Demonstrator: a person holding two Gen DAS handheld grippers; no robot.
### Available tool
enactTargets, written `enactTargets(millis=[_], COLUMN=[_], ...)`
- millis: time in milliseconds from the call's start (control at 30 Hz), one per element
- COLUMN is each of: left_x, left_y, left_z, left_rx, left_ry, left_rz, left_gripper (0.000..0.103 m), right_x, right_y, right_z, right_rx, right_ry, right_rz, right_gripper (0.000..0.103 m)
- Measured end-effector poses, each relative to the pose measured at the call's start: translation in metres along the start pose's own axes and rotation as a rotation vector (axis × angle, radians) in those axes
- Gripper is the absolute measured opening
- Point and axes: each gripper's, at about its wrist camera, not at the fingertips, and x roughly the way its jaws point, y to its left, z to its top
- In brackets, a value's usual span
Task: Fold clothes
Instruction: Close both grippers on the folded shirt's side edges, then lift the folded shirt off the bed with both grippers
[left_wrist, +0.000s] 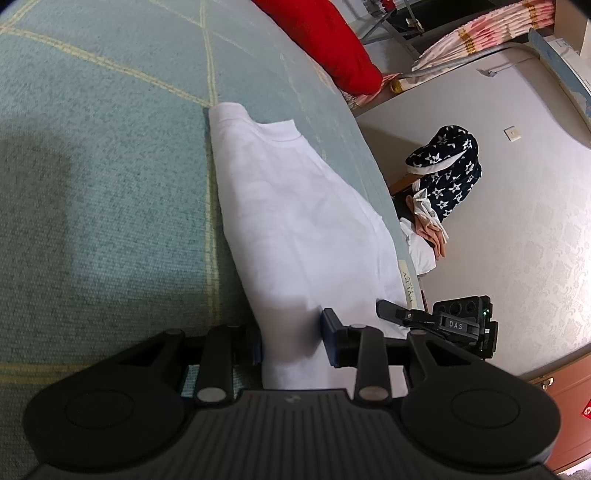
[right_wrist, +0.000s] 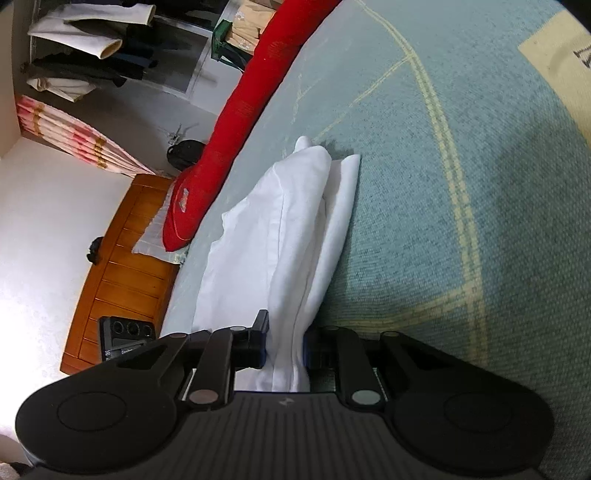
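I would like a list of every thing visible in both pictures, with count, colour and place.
shirt: one, white, partly folded, on the bed near its edge
bed cover: one, teal with yellow lines, under the shirt
pillow: one, red, along the bed's far edge
star garment: one, dark blue and white, on the floor
curtain: one, pink floral, by the wall
wood panel: one, orange-brown, beside the bed
left gripper: black, fingers around the shirt
right gripper: black, fingers around the shirt

White shirt (left_wrist: 295, 221); teal bedspread (left_wrist: 110, 166)
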Motion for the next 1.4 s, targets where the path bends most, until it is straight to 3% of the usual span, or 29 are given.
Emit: enactTargets(millis=[233, 400, 533, 700, 800, 867, 900, 1167, 1400], left_x=[-0.002, -0.001, -0.001, -0.004, -0.003, -0.002, -0.002, -0.009, -0.013], left_y=[-0.005, -0.01, -0.008, -0.004, -0.008, -0.014, -0.017, -0.033, -0.05], left_z=[0.003, 0.008, 0.01, 0.007, 0.011, 0.01, 0.01, 0.007, 0.009], left_rx=[-0.014, -0.021, -0.038, -0.058, -0.072, -0.06, -0.054, -0.06, -0.026], left_ry=[0.0, 0.022, 0.02, 0.003, 0.005, 0.004, 0.0, -0.035, -0.044], left_rz=[0.006, -0.021, -0.038, -0.063, -0.075, -0.073, -0.067, -0.048, -0.057], left_gripper=[0.034, 0.049, 0.051, 0.056, 0.066, 0.074, 0.075, 0.075, 0.075], right_x=[0.001, 0.006, 0.014, 0.01, 0.009, 0.008, 0.008, 0.01, 0.008], right_y=[0.002, 0.005, 0.001, -0.002, -0.003, 0.002, 0.005, 0.037, 0.053], right_z=[0.0, 0.004, 0.01, 0.006, 0.005, 0.005, 0.005, 0.003, -0.001], right_rx=[0.01, 0.072, 0.095, 0.093, 0.105, 0.101, 0.092, 0.02, 0.033], right_ry=[-0.002, 0.023, 0.057, 0.036, 0.02, 0.015, 0.014, 0.002, -0.037], right_rz=[-0.017, -0.015, 0.019, 0.055, 0.093, 0.113, 0.115, 0.116, 0.118], right_gripper=[0.018, 0.022, 0.022, 0.023, 0.035, 0.054, 0.058, 0.101, 0.103])
